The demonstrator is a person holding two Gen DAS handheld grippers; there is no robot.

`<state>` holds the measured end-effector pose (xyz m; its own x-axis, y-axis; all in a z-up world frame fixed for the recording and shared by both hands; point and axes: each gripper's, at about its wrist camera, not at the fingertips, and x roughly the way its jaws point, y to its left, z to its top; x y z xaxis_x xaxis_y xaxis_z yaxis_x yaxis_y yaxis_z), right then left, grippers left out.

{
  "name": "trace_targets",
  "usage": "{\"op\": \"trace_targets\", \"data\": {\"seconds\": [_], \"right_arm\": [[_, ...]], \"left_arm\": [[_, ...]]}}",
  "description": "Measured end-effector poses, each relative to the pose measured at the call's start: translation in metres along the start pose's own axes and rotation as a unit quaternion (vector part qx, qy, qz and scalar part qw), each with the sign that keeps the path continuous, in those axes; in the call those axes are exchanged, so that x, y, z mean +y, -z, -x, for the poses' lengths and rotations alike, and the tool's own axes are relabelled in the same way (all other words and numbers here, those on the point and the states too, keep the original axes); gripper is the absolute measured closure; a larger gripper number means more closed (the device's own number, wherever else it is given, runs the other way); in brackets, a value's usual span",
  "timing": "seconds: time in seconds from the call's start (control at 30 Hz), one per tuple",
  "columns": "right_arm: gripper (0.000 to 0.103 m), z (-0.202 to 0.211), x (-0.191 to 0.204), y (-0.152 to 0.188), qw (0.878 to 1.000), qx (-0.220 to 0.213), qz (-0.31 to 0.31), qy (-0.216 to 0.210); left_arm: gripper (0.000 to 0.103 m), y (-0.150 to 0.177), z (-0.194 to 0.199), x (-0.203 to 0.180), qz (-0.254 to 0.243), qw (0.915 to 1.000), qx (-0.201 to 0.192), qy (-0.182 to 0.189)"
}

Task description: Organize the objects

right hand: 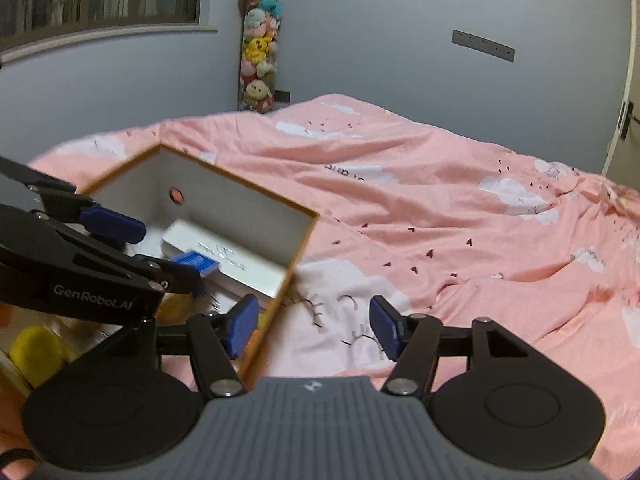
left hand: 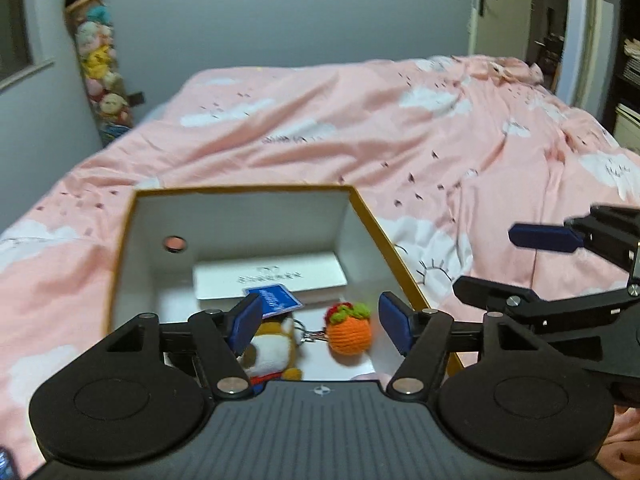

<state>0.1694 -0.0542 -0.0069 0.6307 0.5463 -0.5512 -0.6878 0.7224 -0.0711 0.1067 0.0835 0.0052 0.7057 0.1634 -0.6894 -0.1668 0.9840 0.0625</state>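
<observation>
An open white box with an orange rim [left hand: 236, 189] sits on the pink bed; it also shows in the right wrist view [right hand: 236, 178]. Inside lie a white booklet [left hand: 272, 276], a blue card [left hand: 276, 299], a brown-and-white plush toy [left hand: 272, 354] and an orange crocheted fruit [left hand: 349, 332]. My left gripper [left hand: 322, 326] is open and empty, hovering over the box's near end above the two toys. My right gripper [right hand: 314, 328] is open and empty, just right of the box over the bedspread. A yellow plush [right hand: 36, 354] shows at the left edge of the right wrist view.
The pink cloud-print bedspread [left hand: 400, 140] covers the bed all around the box. A hanging column of plush toys [right hand: 258, 52] stands in the far corner. A door [left hand: 500, 4] is ajar at the far right, with shelves beside it.
</observation>
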Motion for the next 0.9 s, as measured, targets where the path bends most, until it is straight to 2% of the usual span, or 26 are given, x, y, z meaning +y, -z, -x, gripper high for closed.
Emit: {"op": "trace_targets", "data": {"seconds": [0.13, 0.27, 0.33, 0.4, 0.47, 0.5, 0.53, 0.7, 0.8, 0.9], "right_arm": [[0.036, 0.017, -0.002, -0.003, 0.999, -0.004, -0.045, -0.029], [0.032, 0.031, -0.003, -0.005, 0.993, -0.010, -0.106, -0.053], [0.029, 0.040, -0.002, -0.004, 0.990, -0.018, -0.128, -0.061], [0.028, 0.048, 0.005, -0.003, 0.990, -0.031, -0.124, -0.057], [0.020, 0.058, 0.014, -0.001, 0.992, -0.049, -0.108, -0.044], [0.013, 0.062, 0.017, 0.000, 0.992, -0.058, -0.103, -0.039], [0.008, 0.066, 0.020, 0.001, 0.992, -0.066, -0.098, -0.037], [0.005, 0.080, 0.032, 0.005, 0.993, -0.075, -0.082, -0.033], [0.003, 0.081, 0.037, 0.008, 0.995, -0.062, -0.080, -0.026], [0.003, 0.077, 0.039, 0.012, 0.996, -0.033, -0.083, -0.017]], "left_arm": [[0.024, -0.001, 0.026, 0.002, 0.011, 0.9995, -0.020, -0.023], [0.015, 0.005, 0.052, 0.005, 0.024, 0.9961, -0.064, -0.055], [0.014, 0.009, 0.062, 0.004, 0.026, 0.9942, -0.078, -0.070], [0.014, 0.013, 0.071, 0.003, 0.027, 0.9922, -0.089, -0.083], [0.014, 0.019, 0.078, 0.004, 0.029, 0.9901, -0.098, -0.097], [0.014, 0.021, 0.080, 0.005, 0.033, 0.9893, -0.099, -0.102], [0.013, 0.023, 0.082, 0.006, 0.038, 0.9889, -0.099, -0.105], [0.012, 0.036, 0.086, 0.015, 0.065, 0.9905, -0.083, -0.089], [0.012, 0.043, 0.086, 0.016, 0.058, 0.9922, -0.069, -0.086], [0.012, 0.051, 0.082, 0.018, 0.058, 0.9946, -0.038, -0.077]]}}
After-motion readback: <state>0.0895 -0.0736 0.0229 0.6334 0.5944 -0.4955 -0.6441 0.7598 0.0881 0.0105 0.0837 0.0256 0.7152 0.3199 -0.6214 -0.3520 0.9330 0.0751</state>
